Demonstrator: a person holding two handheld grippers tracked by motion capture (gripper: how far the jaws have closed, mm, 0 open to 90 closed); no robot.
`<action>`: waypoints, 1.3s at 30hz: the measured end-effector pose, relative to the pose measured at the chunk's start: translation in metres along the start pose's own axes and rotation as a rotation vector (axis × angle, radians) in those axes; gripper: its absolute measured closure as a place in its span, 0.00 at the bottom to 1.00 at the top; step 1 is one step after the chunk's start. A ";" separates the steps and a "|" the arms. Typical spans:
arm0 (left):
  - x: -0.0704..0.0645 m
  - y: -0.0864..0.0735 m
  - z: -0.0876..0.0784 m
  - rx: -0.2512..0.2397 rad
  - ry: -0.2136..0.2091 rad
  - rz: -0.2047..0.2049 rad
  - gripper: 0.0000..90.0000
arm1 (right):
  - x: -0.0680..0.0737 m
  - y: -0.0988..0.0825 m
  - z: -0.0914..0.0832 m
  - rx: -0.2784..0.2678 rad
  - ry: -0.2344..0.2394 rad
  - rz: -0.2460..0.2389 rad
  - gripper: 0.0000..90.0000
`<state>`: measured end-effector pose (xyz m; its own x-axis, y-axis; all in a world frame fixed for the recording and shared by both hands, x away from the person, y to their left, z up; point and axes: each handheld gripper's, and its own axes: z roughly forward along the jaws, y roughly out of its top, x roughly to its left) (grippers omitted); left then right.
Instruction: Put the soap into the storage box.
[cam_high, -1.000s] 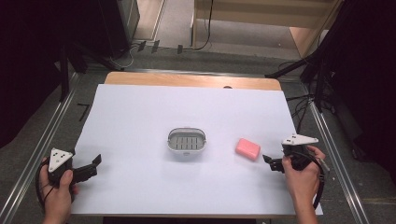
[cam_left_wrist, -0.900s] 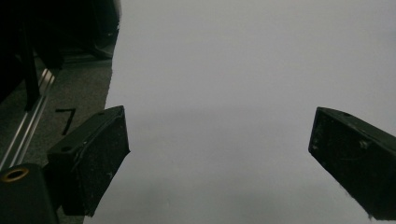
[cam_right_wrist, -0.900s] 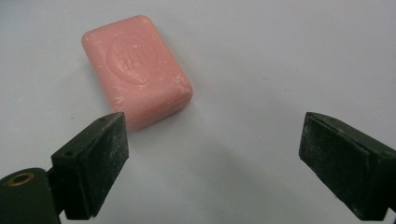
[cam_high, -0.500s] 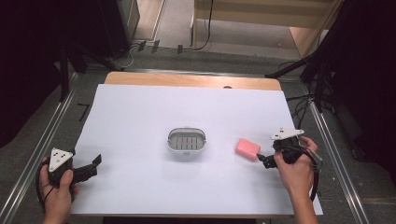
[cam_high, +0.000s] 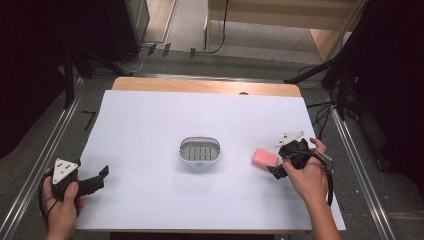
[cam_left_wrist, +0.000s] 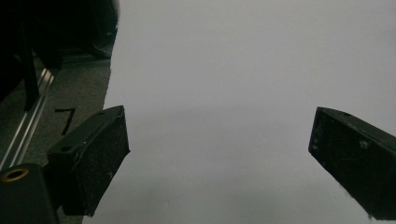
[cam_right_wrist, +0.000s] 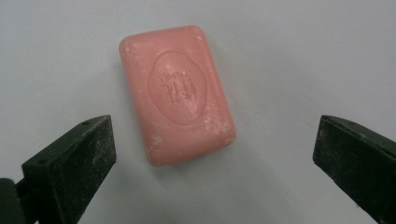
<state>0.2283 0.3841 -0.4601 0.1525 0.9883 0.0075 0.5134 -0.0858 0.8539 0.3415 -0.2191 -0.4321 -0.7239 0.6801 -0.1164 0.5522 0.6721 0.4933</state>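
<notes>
White-covered table (cam_high: 150, 125), cables (cam_high: 150, 50) beyond

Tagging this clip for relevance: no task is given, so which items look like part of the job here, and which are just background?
Likely in the job:
- pink soap bar, lying flat between the open right gripper fingers, not touching them
- soap dish, mid-table, nothing in it
- left gripper, open, over bare white table cover

Just background:
- cables on the floor beyond the table
- metal rail

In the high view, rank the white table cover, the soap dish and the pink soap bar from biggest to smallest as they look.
1. White table cover, by far the largest.
2. Soap dish, the grey oval tray near the middle.
3. Pink soap bar, clearly smaller than the dish.

All three lie on the same table, so nearness to the camera hardly skews this.
</notes>
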 end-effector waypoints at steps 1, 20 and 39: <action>0.000 0.000 0.000 0.000 0.000 0.000 0.06 | 0.001 0.002 0.001 0.004 0.002 -0.001 0.00; 0.000 0.000 0.000 0.003 -0.003 -0.001 0.06 | 0.010 0.029 0.018 0.126 0.043 -0.108 0.02; 0.000 0.000 0.001 0.003 -0.005 -0.002 0.06 | 0.011 0.040 0.034 0.244 0.100 -0.132 0.23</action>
<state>0.2288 0.3842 -0.4604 0.1561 0.9877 0.0030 0.5158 -0.0841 0.8526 0.3693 -0.1744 -0.4430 -0.8267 0.5577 -0.0739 0.5248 0.8118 0.2561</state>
